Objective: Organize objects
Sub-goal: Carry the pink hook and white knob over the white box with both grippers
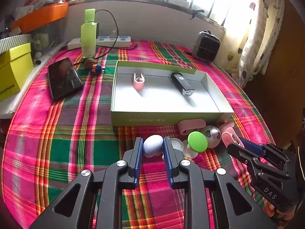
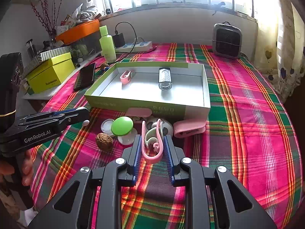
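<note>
My left gripper point(image 1: 152, 141) is shut on a pale blue egg-shaped thing point(image 1: 152, 146) just above the plaid cloth. My right gripper point(image 2: 152, 137) is shut on a pink U-shaped clip point(image 2: 151, 159), which has a pale green piece inside it. Each gripper shows in the other view: the right gripper point(image 1: 235, 143) at the lower right, the left gripper point(image 2: 83, 114) at the left. Just beyond both stands an open green box point(image 1: 167, 117) point(image 2: 133, 103). It holds a pink clip point(image 1: 138, 82) point(image 2: 125, 77) and a black light point(image 1: 183, 85) point(image 2: 164, 78).
Against the box's front wall lie a green-capped mushroom shape point(image 2: 122, 126), a walnut point(image 2: 104, 141), a round panda-faced thing point(image 2: 167, 127), a wide pink clip point(image 2: 190, 127) and a small clear jar point(image 2: 107, 126). A phone point(image 1: 63, 78), green bottle point(image 1: 88, 36) and heater point(image 1: 206, 46) stand farther back.
</note>
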`<state>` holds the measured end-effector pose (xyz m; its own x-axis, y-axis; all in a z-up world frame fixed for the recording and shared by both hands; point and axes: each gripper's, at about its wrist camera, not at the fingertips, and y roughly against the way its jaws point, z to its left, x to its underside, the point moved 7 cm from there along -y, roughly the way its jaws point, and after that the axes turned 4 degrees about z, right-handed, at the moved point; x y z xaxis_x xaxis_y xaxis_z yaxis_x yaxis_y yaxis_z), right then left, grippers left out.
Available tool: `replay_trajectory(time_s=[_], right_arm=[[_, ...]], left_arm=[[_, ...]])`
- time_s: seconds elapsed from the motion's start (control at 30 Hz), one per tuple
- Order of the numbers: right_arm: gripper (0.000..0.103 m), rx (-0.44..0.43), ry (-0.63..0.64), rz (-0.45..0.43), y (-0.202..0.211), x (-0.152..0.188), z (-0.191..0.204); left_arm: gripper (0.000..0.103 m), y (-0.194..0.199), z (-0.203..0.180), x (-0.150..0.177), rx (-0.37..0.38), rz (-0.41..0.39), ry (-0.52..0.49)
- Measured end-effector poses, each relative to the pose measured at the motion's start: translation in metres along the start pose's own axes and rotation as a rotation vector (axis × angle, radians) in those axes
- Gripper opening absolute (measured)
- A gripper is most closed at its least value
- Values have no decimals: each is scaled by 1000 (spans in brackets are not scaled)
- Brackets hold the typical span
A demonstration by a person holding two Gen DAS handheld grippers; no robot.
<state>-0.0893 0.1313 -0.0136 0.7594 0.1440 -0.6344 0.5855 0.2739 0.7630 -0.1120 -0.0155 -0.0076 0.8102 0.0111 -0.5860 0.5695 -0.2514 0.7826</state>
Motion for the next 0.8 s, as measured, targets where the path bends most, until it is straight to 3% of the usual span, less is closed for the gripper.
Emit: replay_trajectory(time_s=[0.4, 0.8], right_arm=[[24, 3, -9, -16, -7, -30, -13], [24, 17, -11, -10, -28, -56, -26]], left_arm=[[20, -14, -11, -35, 42, 5, 4], [20, -40, -13, -62, 28, 14, -3]])
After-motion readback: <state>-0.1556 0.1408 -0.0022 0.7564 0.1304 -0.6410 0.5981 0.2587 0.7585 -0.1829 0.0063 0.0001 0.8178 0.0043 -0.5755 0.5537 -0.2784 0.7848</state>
